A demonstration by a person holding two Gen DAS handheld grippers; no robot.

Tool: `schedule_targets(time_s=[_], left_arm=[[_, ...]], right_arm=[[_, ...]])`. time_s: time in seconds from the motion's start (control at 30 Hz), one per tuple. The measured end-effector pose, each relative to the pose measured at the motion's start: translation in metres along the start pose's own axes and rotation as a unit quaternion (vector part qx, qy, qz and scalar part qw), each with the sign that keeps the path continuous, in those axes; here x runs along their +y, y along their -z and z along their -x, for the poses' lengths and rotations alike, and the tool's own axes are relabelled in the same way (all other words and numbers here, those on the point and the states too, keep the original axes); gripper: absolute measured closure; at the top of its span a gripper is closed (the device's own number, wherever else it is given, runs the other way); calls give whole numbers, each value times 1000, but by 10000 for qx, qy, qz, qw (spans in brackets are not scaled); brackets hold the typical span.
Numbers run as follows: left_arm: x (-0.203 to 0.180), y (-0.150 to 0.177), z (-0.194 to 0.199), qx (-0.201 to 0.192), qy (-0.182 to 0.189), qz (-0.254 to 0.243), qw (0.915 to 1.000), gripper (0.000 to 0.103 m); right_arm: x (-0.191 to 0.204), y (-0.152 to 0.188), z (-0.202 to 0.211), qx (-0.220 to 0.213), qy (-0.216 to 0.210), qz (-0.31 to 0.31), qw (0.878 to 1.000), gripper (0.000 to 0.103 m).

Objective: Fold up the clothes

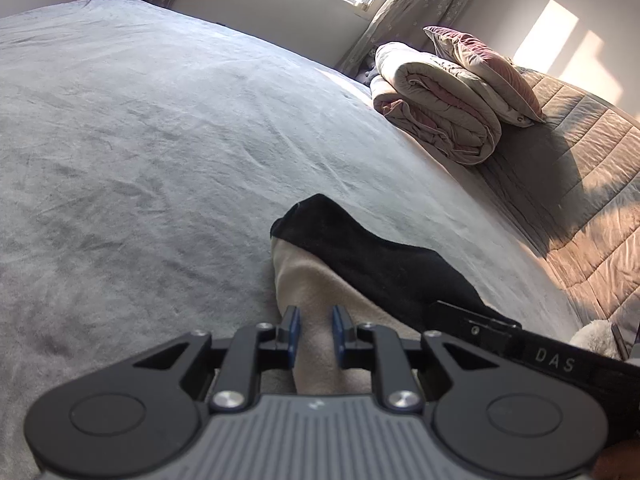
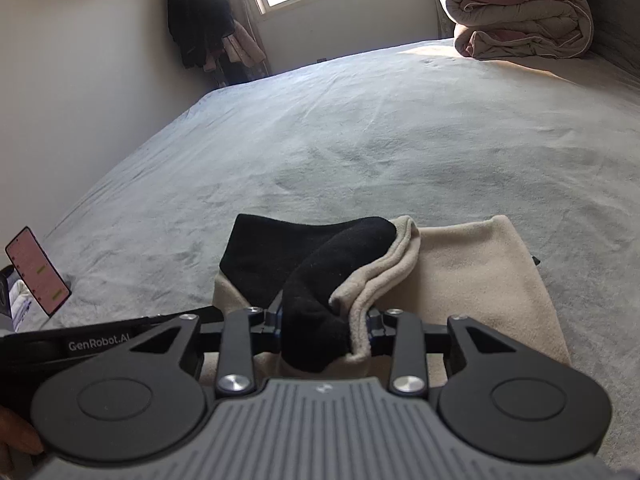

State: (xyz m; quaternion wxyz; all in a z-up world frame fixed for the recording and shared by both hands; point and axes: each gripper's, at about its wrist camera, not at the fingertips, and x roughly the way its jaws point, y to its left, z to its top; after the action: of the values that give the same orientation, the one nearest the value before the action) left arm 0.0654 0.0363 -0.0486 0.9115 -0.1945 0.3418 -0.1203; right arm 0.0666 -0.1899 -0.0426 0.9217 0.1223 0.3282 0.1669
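Note:
A beige and black fleece garment [image 2: 472, 276] lies on the grey bed sheet [image 2: 360, 140]. In the left wrist view the garment [image 1: 320, 280] runs from under my left gripper [image 1: 314, 316] toward the middle of the bed, its black part [image 1: 360, 248] on the right. The left jaws stand a little apart over the beige cloth, pressing it or just above it. My right gripper [image 2: 326, 316] is shut on a bunched fold of black and beige cloth [image 2: 340, 280] and holds it raised above the flat beige part.
A rolled beige and pink quilt [image 1: 440, 108] with a pillow [image 1: 488, 68] lies at the far right of the bed, next to a quilted brown cover [image 1: 580, 200]. A phone [image 2: 38, 270] stands at the left edge. Clothes [image 2: 200, 20] hang in the far corner.

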Motion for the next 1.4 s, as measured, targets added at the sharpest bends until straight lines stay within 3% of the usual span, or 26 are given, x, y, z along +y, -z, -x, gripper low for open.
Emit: schedule_targets(time_s=[0.13, 0.37, 0.63, 0.8, 1.03, 1.2, 1.3, 1.4], left_arm=[[-9, -4, 4, -316, -127, -278, 9990, 87], [-28, -2, -5, -456, 289, -477, 9974, 87], [-50, 7, -17, -400, 601, -877, 9935, 87], [-61, 14, -24, -345, 602, -1235, 9899, 87], [-68, 21, -33, -187, 614, -1482, 9869, 87], [-70, 21, -30, -249, 605, -1590, 9851, 86], [-71, 17, -26, -399, 630, -1585, 9845, 86], [-73, 16, -25, -434, 767, -1543, 9841, 86]], right_arm=[[-6, -13, 19, -347, -232, -149, 9990, 69], [-39, -26, 23, -379, -459, -749, 9954, 69], [-88, -23, 27, -337, -746, -1583, 9840, 69], [-103, -16, 31, -251, -810, -1799, 9800, 69], [-103, -5, 32, -36, -464, -1426, 9887, 69], [-91, -5, 40, 23, -71, -814, 9967, 60], [-81, -7, 52, -198, 243, -379, 9988, 53], [-75, -12, 62, -580, 540, -5, 9969, 53]])
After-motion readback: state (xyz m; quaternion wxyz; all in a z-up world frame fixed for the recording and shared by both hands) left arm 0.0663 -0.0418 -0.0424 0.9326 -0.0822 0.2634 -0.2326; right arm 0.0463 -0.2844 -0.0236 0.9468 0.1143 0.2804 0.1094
